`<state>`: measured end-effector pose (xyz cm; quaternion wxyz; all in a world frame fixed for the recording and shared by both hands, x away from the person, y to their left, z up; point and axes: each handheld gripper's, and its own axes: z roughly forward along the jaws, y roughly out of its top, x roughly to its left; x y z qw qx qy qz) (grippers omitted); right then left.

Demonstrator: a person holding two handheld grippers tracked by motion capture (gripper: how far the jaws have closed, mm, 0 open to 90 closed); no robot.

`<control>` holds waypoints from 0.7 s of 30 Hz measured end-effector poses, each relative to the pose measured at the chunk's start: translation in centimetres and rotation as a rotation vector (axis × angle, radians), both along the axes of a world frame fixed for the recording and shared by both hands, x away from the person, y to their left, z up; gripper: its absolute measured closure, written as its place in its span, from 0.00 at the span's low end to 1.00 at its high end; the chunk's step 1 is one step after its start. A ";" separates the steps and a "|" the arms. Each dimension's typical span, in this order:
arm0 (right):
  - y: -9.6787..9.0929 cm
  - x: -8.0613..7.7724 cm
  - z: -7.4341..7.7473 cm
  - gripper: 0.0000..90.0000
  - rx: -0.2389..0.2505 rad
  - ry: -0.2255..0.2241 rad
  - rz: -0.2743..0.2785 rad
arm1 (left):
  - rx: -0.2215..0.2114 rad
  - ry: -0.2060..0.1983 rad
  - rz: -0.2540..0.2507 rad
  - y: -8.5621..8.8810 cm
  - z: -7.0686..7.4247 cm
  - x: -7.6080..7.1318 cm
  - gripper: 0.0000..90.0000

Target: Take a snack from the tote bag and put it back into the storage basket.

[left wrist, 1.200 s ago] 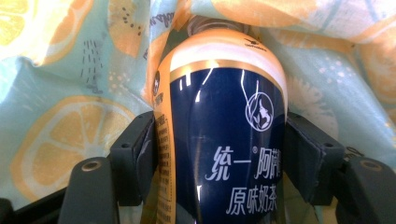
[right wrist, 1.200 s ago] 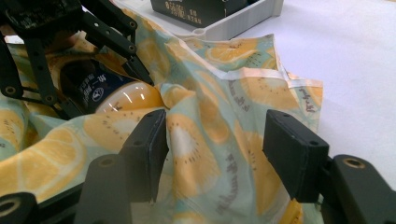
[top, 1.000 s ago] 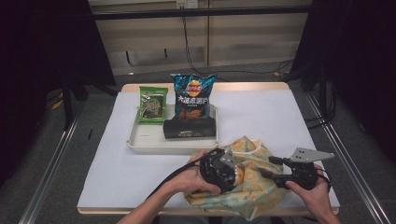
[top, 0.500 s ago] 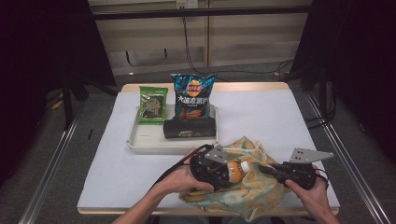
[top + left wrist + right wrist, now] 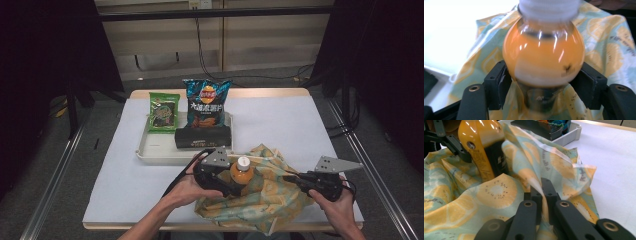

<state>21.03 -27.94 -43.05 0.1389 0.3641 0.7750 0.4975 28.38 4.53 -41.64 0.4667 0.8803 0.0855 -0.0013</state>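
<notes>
Juice, orange and in a bottle (image 5: 242,171) with a white cap, is sitting upright between the jaws of the left gripper (image 5: 226,184), which is clamping the bottle just below its round shoulder; in the left gripper view both black pads are pressing against the bottle (image 5: 543,60) from either side. The bottle is standing at the mouth of a fabric bag (image 5: 267,197) printed with lemon and kiwi slices, which is lying crumpled on the near edge of the white table (image 5: 280,120). The right gripper (image 5: 291,178) is pinching a fold of that bag: its jaws have just been closing, and in the right gripper view they are sitting tight together with the cloth (image 5: 499,192) caught between them. The person's right hand (image 5: 337,207) is holding that gripper near the table's front right corner. Behind the bag, a pale tray (image 5: 150,154) is carrying a dark box (image 5: 203,137), a blue crisp packet (image 5: 206,102) and a green snack packet (image 5: 163,112).
</notes>
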 end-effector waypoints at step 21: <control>-0.1 -0.5 -0.5 0.58 0.022 -0.003 -0.008 | -0.063 -0.037 -0.020 -0.3 -0.3 -0.1 0.32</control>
